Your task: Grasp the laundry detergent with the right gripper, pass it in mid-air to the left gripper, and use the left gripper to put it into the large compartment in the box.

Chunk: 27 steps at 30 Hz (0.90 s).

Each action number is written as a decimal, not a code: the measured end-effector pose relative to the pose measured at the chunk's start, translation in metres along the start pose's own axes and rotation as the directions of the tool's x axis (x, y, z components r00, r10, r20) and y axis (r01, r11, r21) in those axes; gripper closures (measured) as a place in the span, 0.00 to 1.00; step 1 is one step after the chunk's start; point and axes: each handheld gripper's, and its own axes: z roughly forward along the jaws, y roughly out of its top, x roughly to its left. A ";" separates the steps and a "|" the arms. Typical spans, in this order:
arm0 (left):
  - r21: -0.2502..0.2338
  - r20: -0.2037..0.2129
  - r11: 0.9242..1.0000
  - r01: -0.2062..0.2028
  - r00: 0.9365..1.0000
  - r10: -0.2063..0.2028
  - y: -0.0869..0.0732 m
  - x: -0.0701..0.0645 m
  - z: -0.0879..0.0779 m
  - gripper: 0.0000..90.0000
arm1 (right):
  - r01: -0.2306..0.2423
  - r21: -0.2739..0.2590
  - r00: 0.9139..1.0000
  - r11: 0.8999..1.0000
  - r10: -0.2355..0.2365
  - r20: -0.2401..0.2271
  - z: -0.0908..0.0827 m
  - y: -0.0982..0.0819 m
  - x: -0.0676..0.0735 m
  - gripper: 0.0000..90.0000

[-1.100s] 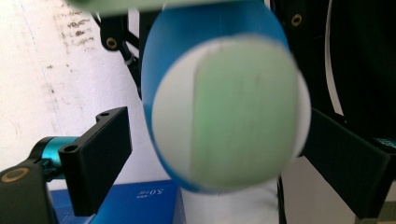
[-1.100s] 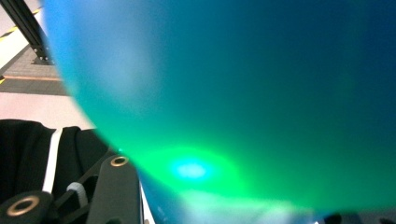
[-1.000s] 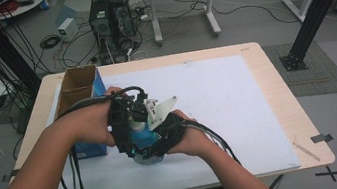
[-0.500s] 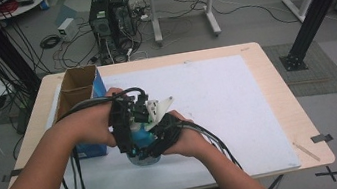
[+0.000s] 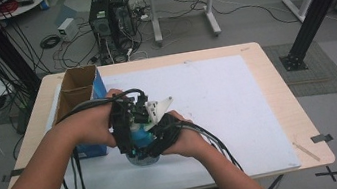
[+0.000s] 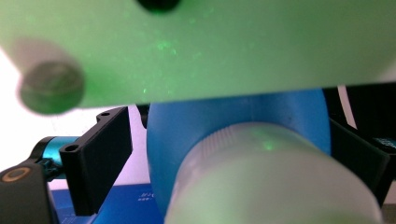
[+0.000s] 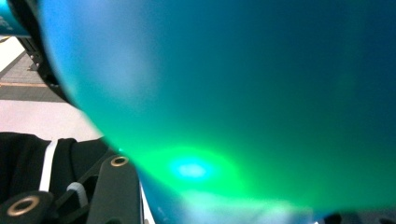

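Observation:
A blue container [image 5: 140, 135] with a clear lower part stands on the white mat [image 5: 238, 104], near the front left, between both hands. My left gripper [image 5: 133, 142] comes at it from the left, and its black jaws flank the blue body [image 6: 233, 126] on both sides and seem to press on it. A ribbed translucent cylinder [image 6: 275, 182] sits blurred close to that camera. My right gripper [image 5: 156, 141] meets the container from the right and is shut on it. Its pale three-cornered plate [image 5: 158, 107] sticks up above. The blue wall [image 7: 243, 84] looms very close in the right gripper view.
An open cardboard box [image 5: 76, 85] with a blue side stands at the table's left edge, right behind my left hand. Cables trail from both grippers over the front edge. The wooden table [image 5: 284, 107] rims the mat. Computers and cables lie on the floor beyond.

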 end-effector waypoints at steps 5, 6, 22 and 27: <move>-0.009 -0.003 1.000 0.000 1.000 0.000 -0.001 0.000 -0.002 0.15 | 0.004 -0.003 1.000 1.000 -0.004 0.011 0.000 0.000 -0.001 0.52; -0.006 -0.003 1.000 -0.005 1.000 0.005 -0.001 0.000 -0.002 0.18 | 0.003 -0.003 1.000 1.000 -0.003 0.012 0.000 0.000 -0.001 0.52; -0.001 -0.003 1.000 -0.013 1.000 0.013 0.001 -0.001 -0.003 0.26 | -0.003 -0.010 1.000 1.000 0.003 0.016 -0.001 0.000 0.000 0.52; 0.001 0.004 1.000 -0.011 1.000 0.011 0.000 -0.001 -0.002 0.30 | -0.003 -0.010 1.000 1.000 0.003 0.018 -0.001 0.001 0.001 0.52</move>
